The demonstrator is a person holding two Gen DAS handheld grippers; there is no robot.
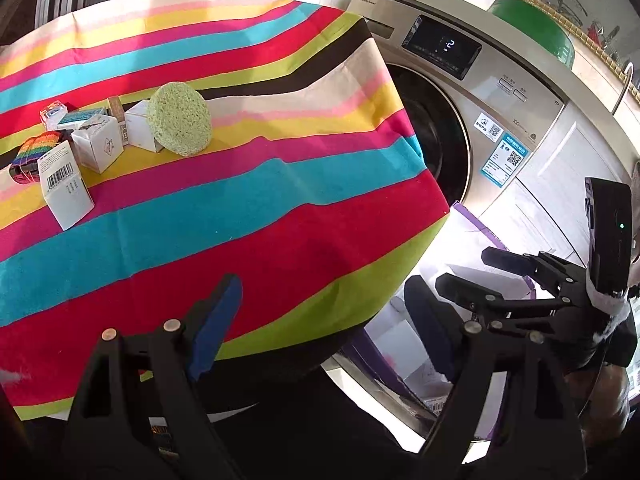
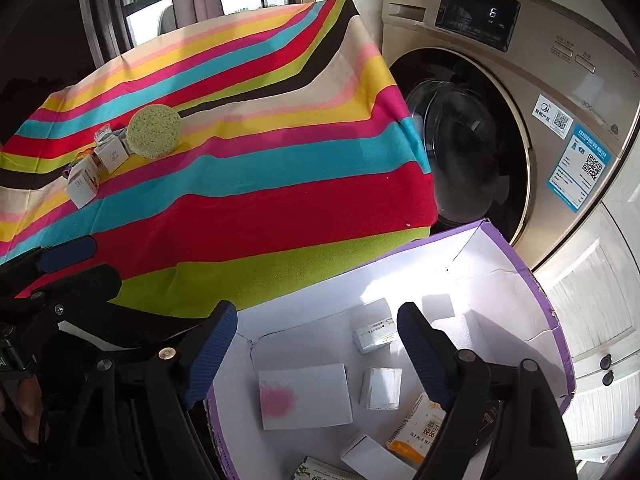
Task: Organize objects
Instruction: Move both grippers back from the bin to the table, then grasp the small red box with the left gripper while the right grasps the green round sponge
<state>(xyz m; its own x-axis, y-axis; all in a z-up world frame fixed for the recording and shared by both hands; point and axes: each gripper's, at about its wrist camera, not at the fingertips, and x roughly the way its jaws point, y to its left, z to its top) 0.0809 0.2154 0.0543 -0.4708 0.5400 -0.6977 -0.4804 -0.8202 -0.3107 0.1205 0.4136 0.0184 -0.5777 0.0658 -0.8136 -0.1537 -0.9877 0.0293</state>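
On the striped tablecloth (image 1: pixel 248 208) a round green sponge (image 1: pixel 180 118) leans on a cluster of several small white boxes (image 1: pixel 98 144). A barcoded box (image 1: pixel 66 188) and a rainbow-striped item (image 1: pixel 30 156) lie beside them. My left gripper (image 1: pixel 320 320) hangs open and empty over the table's near edge. My right gripper (image 2: pixel 316 340) stands open and empty above a purple-rimmed carton (image 2: pixel 520 272). Inside it lie a white card with a pink blotch (image 2: pixel 304 396), small white boxes (image 2: pixel 374 332) and an orange box (image 2: pixel 416 428). The sponge (image 2: pixel 154 132) also shows in the right wrist view.
A front-loading washing machine (image 2: pixel 500 120) stands right behind the table and the carton. White cabinet doors (image 2: pixel 600 300) are to its right. The right gripper (image 1: pixel 468 270) shows at the right of the left wrist view, the left gripper (image 2: pixel 92 264) at the left of the other.
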